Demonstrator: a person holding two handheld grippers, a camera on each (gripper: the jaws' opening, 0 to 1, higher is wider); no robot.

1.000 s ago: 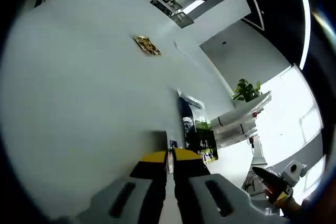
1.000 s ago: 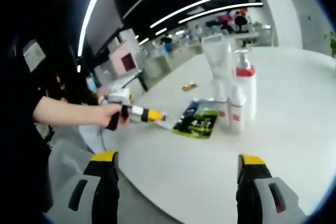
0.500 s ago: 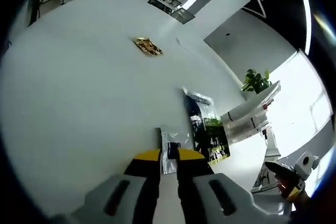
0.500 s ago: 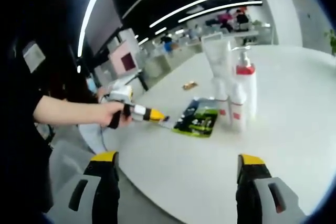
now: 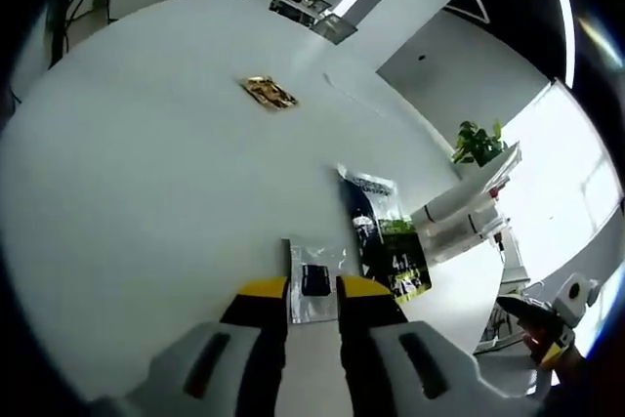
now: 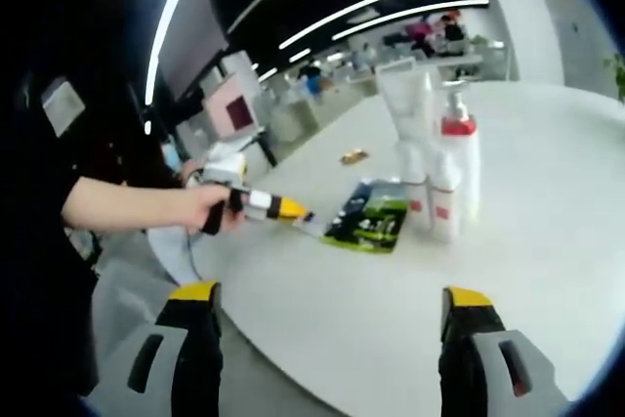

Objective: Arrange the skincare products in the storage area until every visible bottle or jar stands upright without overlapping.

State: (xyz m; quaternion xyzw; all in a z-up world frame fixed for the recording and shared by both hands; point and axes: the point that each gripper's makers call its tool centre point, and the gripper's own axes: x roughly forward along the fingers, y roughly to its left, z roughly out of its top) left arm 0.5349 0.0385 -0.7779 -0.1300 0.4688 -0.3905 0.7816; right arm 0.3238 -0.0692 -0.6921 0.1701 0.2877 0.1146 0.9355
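The print on the green and black packet (image 6: pixel 369 224) is too blurred to read. At twelve o'clock in the right gripper view the white tube (image 6: pixel 403 134) partly hides the pump bottle (image 6: pixel 461 168). The small gold item (image 5: pixel 268 93) at eleven o'clock is too small to tell.

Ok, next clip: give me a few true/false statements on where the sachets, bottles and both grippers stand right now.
1. The small clear sachet lies flat on the white table, between the left gripper fingers. True.
2. The right gripper is clamped on the pump bottle. False: it is open, holds nothing, and the pump bottle stands well ahead of it.
3. The pump bottle and the tall white tube stand upright side by side. True.
4. The green and black packet stands on edge. False: it lies flat on the table.
5. A small gold item lies alone farther across the table. True.
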